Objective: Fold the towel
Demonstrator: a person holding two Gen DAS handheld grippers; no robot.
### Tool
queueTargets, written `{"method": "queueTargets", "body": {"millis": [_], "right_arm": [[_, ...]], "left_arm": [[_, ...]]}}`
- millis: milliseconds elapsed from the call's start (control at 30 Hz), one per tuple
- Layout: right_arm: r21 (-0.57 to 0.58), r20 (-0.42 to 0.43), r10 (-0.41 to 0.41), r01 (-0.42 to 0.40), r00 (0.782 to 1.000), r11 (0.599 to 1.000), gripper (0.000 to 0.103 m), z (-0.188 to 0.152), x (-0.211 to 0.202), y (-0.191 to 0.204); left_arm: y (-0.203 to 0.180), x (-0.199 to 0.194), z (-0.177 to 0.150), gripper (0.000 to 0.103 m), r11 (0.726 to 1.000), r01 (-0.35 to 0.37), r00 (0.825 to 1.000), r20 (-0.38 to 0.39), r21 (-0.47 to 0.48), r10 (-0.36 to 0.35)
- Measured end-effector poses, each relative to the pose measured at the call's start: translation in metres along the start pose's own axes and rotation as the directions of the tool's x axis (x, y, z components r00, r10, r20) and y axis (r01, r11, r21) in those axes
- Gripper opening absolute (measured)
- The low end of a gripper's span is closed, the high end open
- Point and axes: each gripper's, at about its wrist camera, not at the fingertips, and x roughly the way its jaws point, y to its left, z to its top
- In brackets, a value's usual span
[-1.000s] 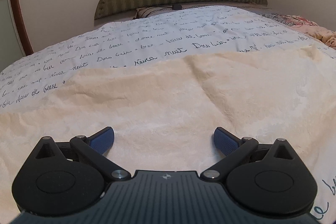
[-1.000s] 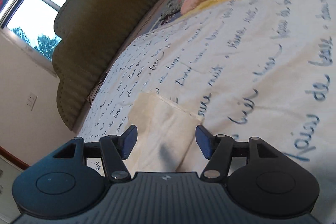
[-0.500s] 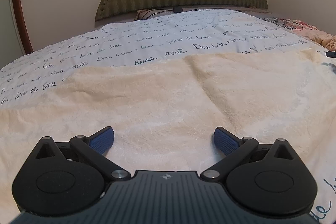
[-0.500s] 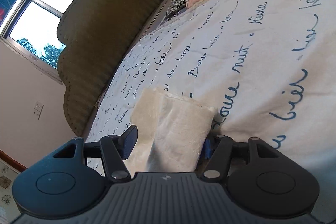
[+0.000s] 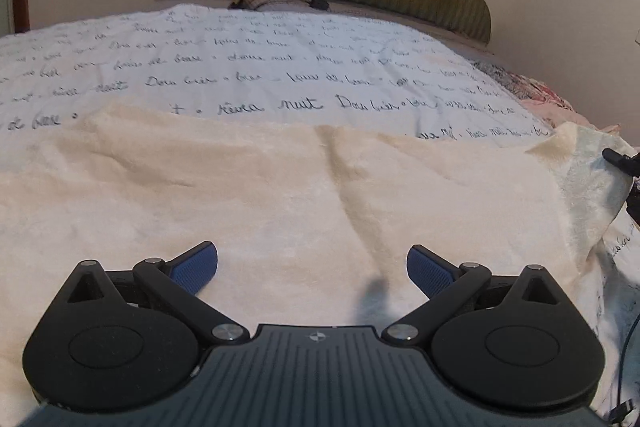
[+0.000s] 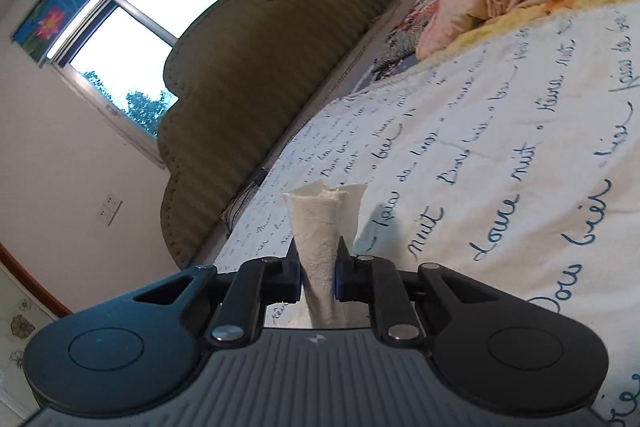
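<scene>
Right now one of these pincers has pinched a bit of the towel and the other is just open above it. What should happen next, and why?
Probably the left gripper should drop and close on the near edge of the towel. The right gripper already clamps a bunched corner, while the left is wide open over flat cloth; folding likely needs both corners held.

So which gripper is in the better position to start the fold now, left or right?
Right. The right gripper is already shut on a corner of the towel, which stands bunched between its fingers. The left gripper is open over the flat towel and grips nothing.
</scene>
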Motion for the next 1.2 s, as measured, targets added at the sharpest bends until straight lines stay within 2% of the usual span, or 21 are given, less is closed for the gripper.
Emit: {"method": "queueTargets", "body": {"millis": [67,167,267,333,400,467,500,567,600,667,700,767,800,833,900,967,1000,1033,1067,1100,1200], "right_arm": [[-0.017,-0.013,0.021,-0.021,1.0,1.0,0.013,0.001,0.002,0.006],[-0.06,-0.042,0.047,-0.05,0.998,0.997,0.012,-0.003,0.004,0.017],[-0.192,-0.07,0.088,-0.1,0.994,0.976,0.012,-0.015,0.0,0.044],[-0.281,-0.097,0.125,-0.147,0.987,0.948,0.012,-0.029,-0.004,0.065],[-0.378,-0.126,0.153,-0.19,0.98,0.906,0.012,-0.047,-0.009,0.09],[-0.455,-0.156,0.167,-0.221,0.974,0.862,0.012,-0.065,-0.011,0.109],[-0.48,-0.168,0.168,-0.23,0.971,0.846,0.012,-0.072,-0.011,0.115],[-0.526,-0.193,0.162,-0.241,0.968,0.815,0.012,-0.086,-0.011,0.126],[-0.541,-0.209,0.16,-0.25,0.965,0.803,0.012,-0.093,-0.01,0.13],[-0.557,-0.241,0.161,-0.272,0.957,0.784,0.012,-0.106,-0.01,0.137],[-0.562,-0.259,0.162,-0.285,0.952,0.776,0.012,-0.112,-0.01,0.14],[-0.601,-0.29,0.152,-0.303,0.945,0.74,0.012,-0.127,-0.011,0.147],[-0.632,-0.296,0.141,-0.304,0.945,0.713,0.012,-0.134,-0.013,0.15],[-0.664,-0.299,0.128,-0.303,0.945,0.683,0.012,-0.142,-0.015,0.154],[-0.723,-0.307,0.112,-0.307,0.945,0.619,0.012,-0.157,-0.021,0.16],[-0.794,-0.302,0.099,-0.307,0.948,0.524,0.012,-0.175,-0.031,0.167],[-0.824,-0.296,0.092,-0.303,0.951,0.478,0.012,-0.182,-0.035,0.169],[-0.856,-0.287,0.082,-0.294,0.954,0.426,0.012,-0.192,-0.039,0.172],[-0.876,-0.283,0.072,-0.289,0.956,0.385,0.012,-0.2,-0.041,0.174],[-0.886,-0.289,0.068,-0.293,0.955,0.359,0.012,-0.207,-0.042,0.176],[-0.887,-0.329,0.095,-0.342,0.94,0.31,0.012,-0.231,-0.046,0.184]], "left_arm": [[-0.008,0.01,0.01,0.1,1.0,-0.024,0.999,-0.035,0.009,0.024],[-0.01,0.008,0.013,0.101,0.999,-0.04,0.999,-0.001,-0.008,0.04],[0.001,0.003,0.012,0.102,0.998,-0.03,0.999,0.018,-0.057,0.031],[0.012,0.003,0.012,0.101,0.994,-0.001,1.0,0.018,-0.111,0.003],[0.026,0.004,0.014,0.101,0.973,0.101,0.995,0.009,-0.207,-0.101],[0.039,0.005,0.018,0.101,0.904,0.27,0.961,0.03,-0.331,-0.276],[0.043,0.006,0.021,0.101,0.85,0.355,0.929,0.05,-0.389,-0.366],[0.045,0.01,0.025,0.102,0.72,0.5,0.85,0.113,-0.481,-0.515],[0.044,0.013,0.029,0.102,0.652,0.552,0.81,0.149,-0.519,-0.567],[0.035,0.023,0.038,0.103,0.557,0.61,0.748,0.177,-0.563,-0.64],[0.027,0.033,0.043,0.103,0.529,0.618,0.724,0.158,-0.582,-0.672],[0.014,0.052,0.047,0.103,0.482,0.6,0.692,0.111,-0.639,-0.714],[0.01,0.06,0.046,0.103,0.456,0.591,0.678,0.102,-0.665,-0.728],[0.007,0.067,0.046,0.102,0.442,0.58,0.674,0.098,-0.685,-0.732],[0.012,0.074,0.042,0.099,0.451,0.536,0.71,0.093,-0.714,-0.698],[0.02,0.078,0.038,0.081,0.449,0.515,0.73,0.099,-0.731,-0.676],[0.025,0.079,0.036,0.058,0.446,0.507,0.733,0.096,-0.737,-0.673],[0.029,0.079,0.035,0.03,0.472,0.486,0.748,0.071,-0.735,-0.659],[0.033,0.075,0.037,0.022,0.521,0.469,0.77,0.041,-0.713,-0.636],[0.035,0.068,0.038,0.015,0.585,0.453,0.802,0.019,-0.673,-0.597],[0.042,0.038,0.045,0.005,0.761,0.399,0.886,-0.001,-0.512,-0.465]]}}
